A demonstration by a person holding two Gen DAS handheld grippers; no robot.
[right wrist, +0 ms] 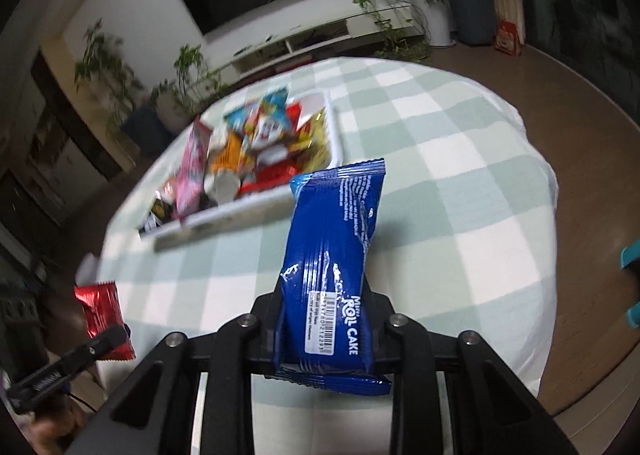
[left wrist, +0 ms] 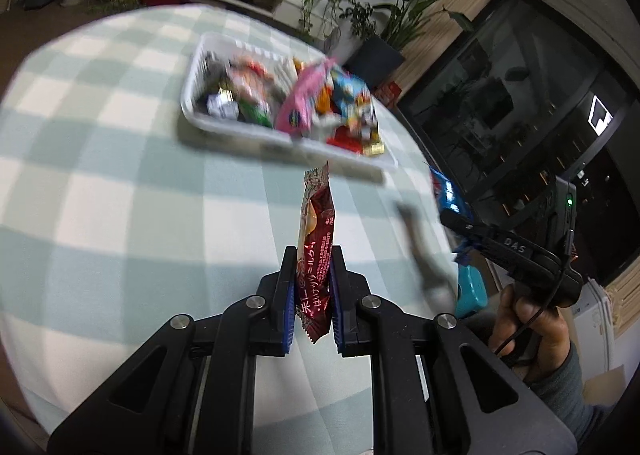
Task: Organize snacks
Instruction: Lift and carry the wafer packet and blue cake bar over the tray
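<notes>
2 wrapped snacks are off the tabletop (left wrist: 120, 183), each pinched so it can be carried to the white tray (left wrist: 240, 133) ahead of the jaws. Left jaws (left wrist: 313, 295) are clamped tight on a slim, glossy maroon packet (left wrist: 314, 239) standing edge-up. Right jaws (right wrist: 326, 319) are closed around a shiny blue roll-cake wrapper (right wrist: 332, 255), crinkled and pillow-shaped, sticking forward past the tips.

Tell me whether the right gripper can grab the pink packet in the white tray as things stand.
Probably not: the right gripper is already shut on the blue roll cake packet, though nothing blocks the way to the pink packet in the white tray.
</notes>
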